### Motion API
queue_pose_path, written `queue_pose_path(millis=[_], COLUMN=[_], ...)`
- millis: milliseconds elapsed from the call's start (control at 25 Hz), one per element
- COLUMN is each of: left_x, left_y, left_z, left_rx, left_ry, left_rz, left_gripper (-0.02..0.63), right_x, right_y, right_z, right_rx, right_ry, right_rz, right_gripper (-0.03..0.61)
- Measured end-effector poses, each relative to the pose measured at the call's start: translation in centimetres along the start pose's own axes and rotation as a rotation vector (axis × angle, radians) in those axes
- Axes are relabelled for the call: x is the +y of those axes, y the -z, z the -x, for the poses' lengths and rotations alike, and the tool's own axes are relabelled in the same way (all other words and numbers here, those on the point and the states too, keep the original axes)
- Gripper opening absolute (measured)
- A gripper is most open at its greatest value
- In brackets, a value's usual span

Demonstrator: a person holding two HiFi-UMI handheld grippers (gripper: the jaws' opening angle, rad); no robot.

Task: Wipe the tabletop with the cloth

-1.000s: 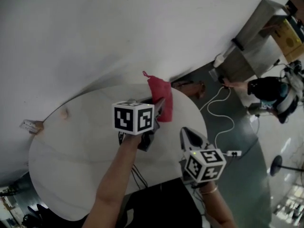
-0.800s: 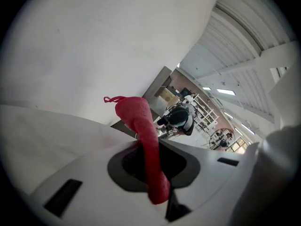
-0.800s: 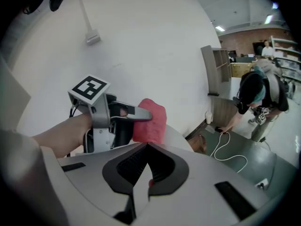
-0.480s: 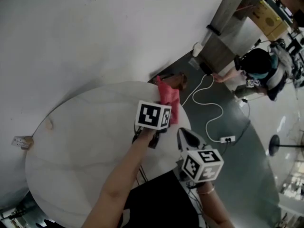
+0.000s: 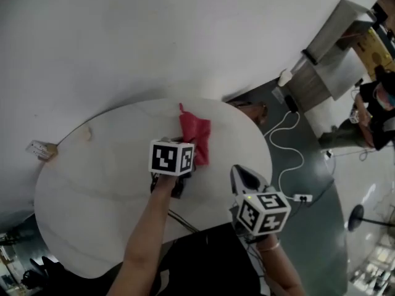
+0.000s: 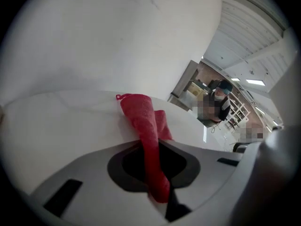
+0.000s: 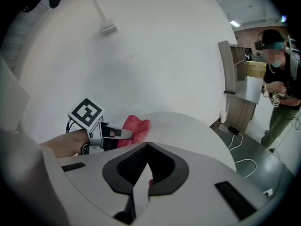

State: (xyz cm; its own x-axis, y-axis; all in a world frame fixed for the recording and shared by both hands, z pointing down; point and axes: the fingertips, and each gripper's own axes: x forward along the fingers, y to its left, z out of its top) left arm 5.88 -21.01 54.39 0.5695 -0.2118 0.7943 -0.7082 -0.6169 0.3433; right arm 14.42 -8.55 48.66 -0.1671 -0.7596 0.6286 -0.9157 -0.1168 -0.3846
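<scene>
A red cloth (image 5: 195, 138) lies on the round white table (image 5: 92, 184), in its far right part. My left gripper (image 5: 189, 155) is shut on the cloth's near end. In the left gripper view the cloth (image 6: 143, 121) runs from the tabletop back between the closed jaws. My right gripper (image 5: 239, 172) hovers at the table's near right edge, apart from the cloth, jaws together with nothing in them. The right gripper view shows the left gripper (image 7: 117, 134) with the cloth (image 7: 137, 127) spread just beyond it.
A white wall (image 5: 185, 36) curves close behind the table. On the floor to the right lie a white cable (image 5: 290, 150) and a power strip (image 5: 302, 198). A grey cabinet (image 5: 330, 54) and a person (image 5: 376, 103) are further right. A brown object (image 5: 250, 111) sits just past the table's far right rim.
The left gripper has dragged the cloth from the table's far right rim back inward over the tabletop. The right gripper has stayed at the near right edge.
</scene>
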Motion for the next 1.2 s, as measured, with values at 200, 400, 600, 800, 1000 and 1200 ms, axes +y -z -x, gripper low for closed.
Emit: queue_pose_path(millis=[200,400,600,800,1000,1200], left_x=[6.2,10.9,14.0,12.1,2.7,-10.0], left_y=[2.3,4.6,6.7,6.0,2.4,0.0], left_z=[4.2,7.5,10.4,11.9,8.7,3.1], left_rx=[-0.052,-0.076,-0.083,-0.138,-0.191,-0.174], left_ry=[-0.078,-0.146,-0.244,-0.242,-0.070,0.128], left_rz=[0.094,0.139,0.139,0.107,0.042,-0.063], left_gripper=[0.047,0.047,0.046,0.046,0.046,0.046], right_x=[3.1,5.0,5.5,3.7,-0.1,-5.7], right_y=[0.9,2.3,3.5,3.7,2.5,1.9], right_z=[-0.8,-0.5,0.4,2.0,4.1,6.8], right_rx=[0.020,0.022,0.023,-0.003,-0.067,-0.096], right_ry=[-0.039,-0.042,-0.018,0.029,0.080,0.172], right_rz=[0.040,0.051,0.063,0.049,0.051,0.001], right_gripper=[0.003,0.003,0.003,0.003,0.003,0.003])
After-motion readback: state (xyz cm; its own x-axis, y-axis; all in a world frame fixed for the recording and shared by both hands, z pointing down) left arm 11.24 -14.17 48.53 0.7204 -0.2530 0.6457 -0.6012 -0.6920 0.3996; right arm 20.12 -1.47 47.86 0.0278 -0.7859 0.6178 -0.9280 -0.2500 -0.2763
